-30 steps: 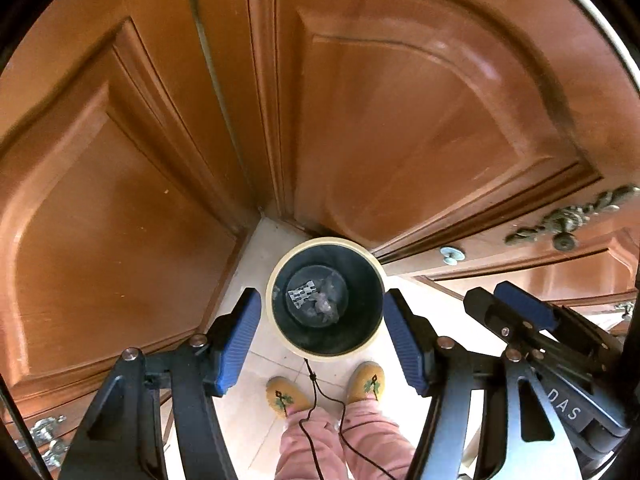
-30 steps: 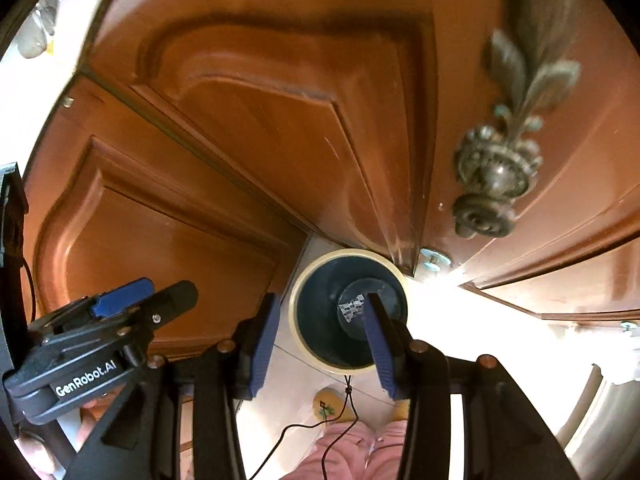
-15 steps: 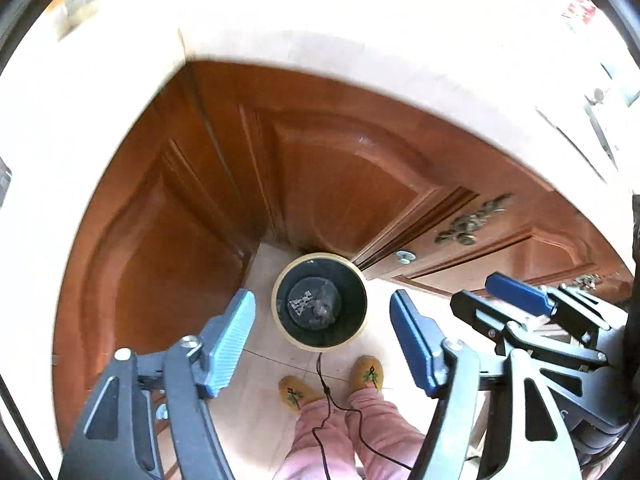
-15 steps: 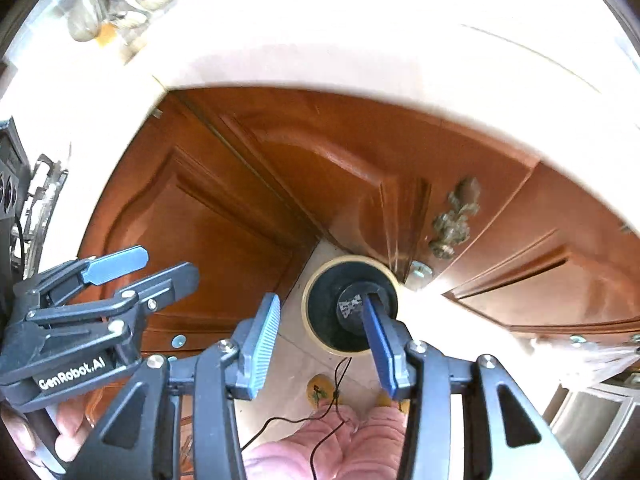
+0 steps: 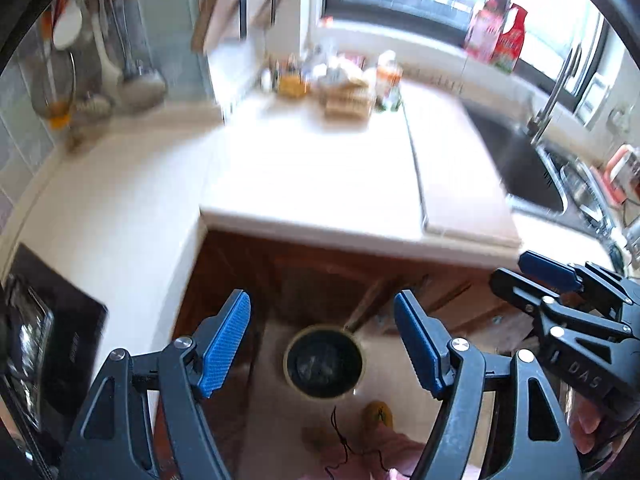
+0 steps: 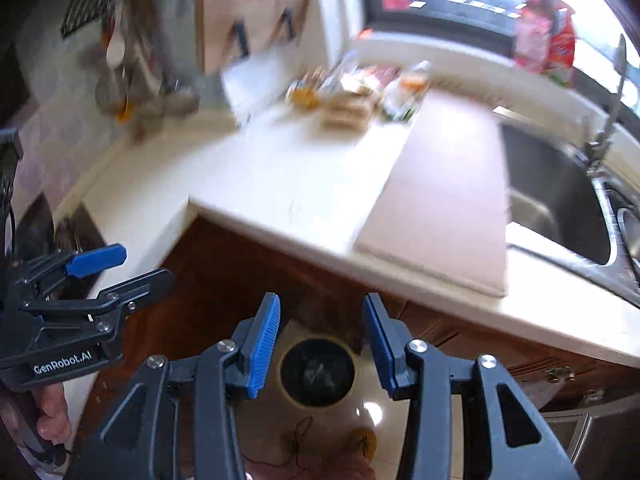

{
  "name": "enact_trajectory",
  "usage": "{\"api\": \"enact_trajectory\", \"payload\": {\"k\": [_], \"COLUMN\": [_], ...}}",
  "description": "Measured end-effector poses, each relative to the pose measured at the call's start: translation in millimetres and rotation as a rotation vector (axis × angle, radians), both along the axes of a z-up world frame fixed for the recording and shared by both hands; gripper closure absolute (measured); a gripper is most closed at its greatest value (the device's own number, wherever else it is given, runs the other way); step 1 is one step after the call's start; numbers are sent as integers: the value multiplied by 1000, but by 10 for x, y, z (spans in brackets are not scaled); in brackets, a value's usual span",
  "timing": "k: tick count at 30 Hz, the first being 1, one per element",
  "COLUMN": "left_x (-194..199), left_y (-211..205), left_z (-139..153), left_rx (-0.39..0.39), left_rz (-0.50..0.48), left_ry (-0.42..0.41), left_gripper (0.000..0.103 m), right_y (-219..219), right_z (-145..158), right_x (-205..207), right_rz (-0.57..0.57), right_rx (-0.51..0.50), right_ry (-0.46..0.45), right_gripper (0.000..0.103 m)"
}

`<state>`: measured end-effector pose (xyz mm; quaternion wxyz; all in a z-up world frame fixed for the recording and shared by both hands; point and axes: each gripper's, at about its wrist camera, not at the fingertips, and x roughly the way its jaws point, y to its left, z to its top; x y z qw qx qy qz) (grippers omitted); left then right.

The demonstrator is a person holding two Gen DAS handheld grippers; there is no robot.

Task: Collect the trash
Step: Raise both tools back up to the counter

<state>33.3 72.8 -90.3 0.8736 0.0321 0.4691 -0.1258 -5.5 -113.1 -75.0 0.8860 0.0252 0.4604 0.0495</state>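
A round trash bin with a cream rim (image 5: 285, 364) stands on the floor below, against the wooden cabinet doors, with crumpled trash (image 5: 320, 366) at its dark bottom. My left gripper (image 5: 322, 320) hangs high above it, its jaws opening with nothing between them. In the right wrist view the same bin (image 6: 294, 354) and its trash (image 6: 318, 374) show between the fingers of my right gripper (image 6: 322, 320), which is open and empty. Each gripper also shows in the other's view, the right gripper (image 5: 560, 300) at the right edge and the left gripper (image 6: 100, 276) at the left edge.
A white countertop (image 5: 320, 184) juts out over the brown cabinets (image 5: 320, 276). It carries a pale cutting board (image 6: 444, 200) and blurred bottles and packages at the back (image 5: 344, 88). A steel sink (image 6: 560, 200) lies right, a black stove (image 5: 52, 340) left. The person's slipper (image 5: 378, 414) is by the bin.
Both grippers have risen from in front of the cabinet doors to above counter height, so the bin looks smaller and the countertop has come into view. The left jaws have spread wider.
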Motion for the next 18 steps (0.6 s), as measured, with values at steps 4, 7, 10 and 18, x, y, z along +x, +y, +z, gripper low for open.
{"api": "enact_trajectory", "payload": {"k": [4, 7, 10, 18], "left_x": [29, 84, 137, 236], "left_y": [18, -3, -47, -259], "left_z": [337, 611, 847, 1395], "left_rx": [-44, -55, -98, -105], "left_rz": [-10, -5, -13, -9], "left_ry": [-73, -121, -150, -257], "left_gripper": [30, 29, 29, 13], "right_y": [-64, -165, -267, -537], "right_z": [419, 654, 786, 1175], "right_x": [-117, -152, -94, 86], "right_rz": [-64, -96, -131, -136], "right_rx": [-53, -96, -110, -92], "right_ry": [-97, -125, -110, -154], "right_gripper": [59, 59, 59, 59]}}
